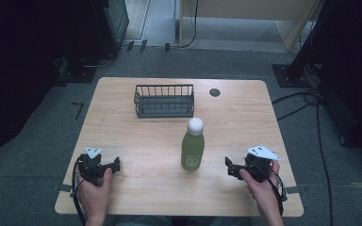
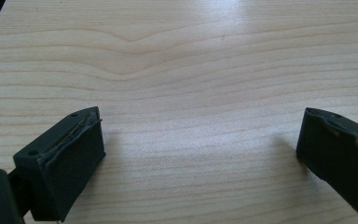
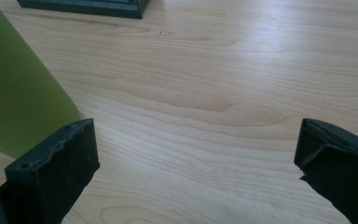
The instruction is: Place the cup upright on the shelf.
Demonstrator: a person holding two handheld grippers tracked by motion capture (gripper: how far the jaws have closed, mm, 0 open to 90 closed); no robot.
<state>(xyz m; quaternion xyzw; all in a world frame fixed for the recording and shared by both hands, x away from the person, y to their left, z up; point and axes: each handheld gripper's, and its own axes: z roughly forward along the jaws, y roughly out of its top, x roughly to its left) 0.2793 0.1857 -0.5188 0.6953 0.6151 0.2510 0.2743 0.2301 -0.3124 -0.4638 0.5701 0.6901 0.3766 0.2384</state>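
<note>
A green bottle [image 1: 193, 149] with a round white cap stands upright near the middle of the wooden table [image 1: 136, 141]. Its green side [image 3: 18, 88] fills the left of the right gripper view. A dark wire basket [image 1: 164, 100] stands behind it toward the far edge; its base [image 3: 86, 6] crosses the top of the right gripper view. My left gripper [image 1: 114, 165] rests low at the front left, open, with bare wood between its jaws [image 2: 200, 140]. My right gripper [image 1: 229, 167] sits at the front right, open, a short way right of the bottle, holding nothing [image 3: 196, 154].
A small dark round disc [image 1: 215, 92] is set in the table near the far right edge. Cables [image 1: 306, 101] run over the grey floor to the right of the table. Dark equipment stands at the back left.
</note>
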